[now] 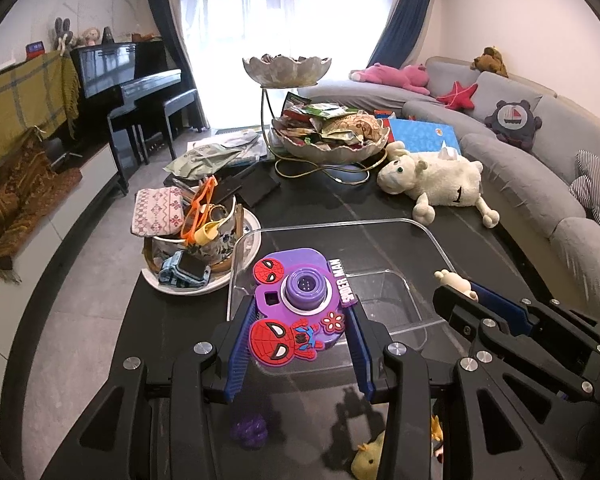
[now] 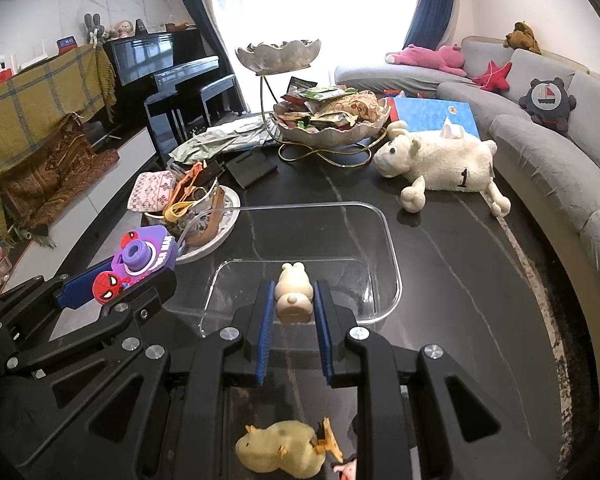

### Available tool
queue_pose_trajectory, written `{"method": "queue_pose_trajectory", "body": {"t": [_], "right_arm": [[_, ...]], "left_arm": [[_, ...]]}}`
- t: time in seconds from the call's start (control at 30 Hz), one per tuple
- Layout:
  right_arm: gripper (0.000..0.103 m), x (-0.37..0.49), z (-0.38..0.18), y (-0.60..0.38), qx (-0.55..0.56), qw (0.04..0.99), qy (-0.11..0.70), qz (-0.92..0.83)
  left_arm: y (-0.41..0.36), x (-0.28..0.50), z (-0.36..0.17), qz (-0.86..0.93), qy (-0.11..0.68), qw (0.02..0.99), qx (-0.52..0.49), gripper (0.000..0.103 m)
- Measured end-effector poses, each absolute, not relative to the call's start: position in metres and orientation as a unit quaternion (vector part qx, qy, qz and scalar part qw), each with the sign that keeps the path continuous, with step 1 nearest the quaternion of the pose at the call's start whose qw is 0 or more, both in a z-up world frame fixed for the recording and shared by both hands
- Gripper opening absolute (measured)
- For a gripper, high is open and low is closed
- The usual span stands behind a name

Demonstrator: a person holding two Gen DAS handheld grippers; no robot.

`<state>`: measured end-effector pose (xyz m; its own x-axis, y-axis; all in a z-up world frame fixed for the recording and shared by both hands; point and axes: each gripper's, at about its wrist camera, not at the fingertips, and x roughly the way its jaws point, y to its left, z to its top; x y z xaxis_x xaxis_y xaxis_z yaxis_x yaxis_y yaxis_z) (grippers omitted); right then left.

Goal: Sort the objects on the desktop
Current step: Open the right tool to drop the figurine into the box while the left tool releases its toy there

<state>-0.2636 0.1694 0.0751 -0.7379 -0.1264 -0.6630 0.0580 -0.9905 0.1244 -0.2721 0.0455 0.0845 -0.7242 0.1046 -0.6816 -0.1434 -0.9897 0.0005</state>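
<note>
My left gripper (image 1: 300,312) is shut on a purple Spider-Man toy camera (image 1: 300,300), held above the near edge of a clear plastic bin (image 1: 440,240). My right gripper (image 2: 294,298) is shut on a small cream bear figurine (image 2: 294,294), also over the near part of the clear plastic bin (image 2: 392,248). Each gripper shows in the other's view: the right gripper (image 1: 460,292) with the figurine (image 1: 454,280), the left one (image 2: 112,280) with the camera (image 2: 144,262). The bin looks empty.
A plate (image 1: 252,224) with a cup of glasses, a pouch and a watch stands left of the bin. A white plush sheep (image 1: 436,180) and a tiered snack bowl (image 1: 332,136) lie behind. A yellow plush duck (image 2: 280,448) and a purple ball (image 1: 250,432) lie near me.
</note>
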Motion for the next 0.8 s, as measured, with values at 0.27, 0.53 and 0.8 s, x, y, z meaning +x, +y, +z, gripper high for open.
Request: {"method": "queue_pose_trajectory", "body": {"t": [0.27,0.53,0.8], "right_arm": [[0.018,-0.286,0.071,0.175,0.367,0.052,-0.056,-0.927],[0.018,-0.305,0.059,0.180,0.380,0.042,-0.051,-0.923],[0.018,-0.320,0.047,0.181,0.393,0.040,-0.047,-0.917]], "left_arm": [[0.051,-0.295,0.082,0.925,0.035,0.069,-0.371,0.039],[0.056,-0.314,0.068,0.920,0.031,0.068,-0.384,0.039],[0.058,-0.329,0.053,0.913,0.037,0.069,-0.400,0.039]]}}
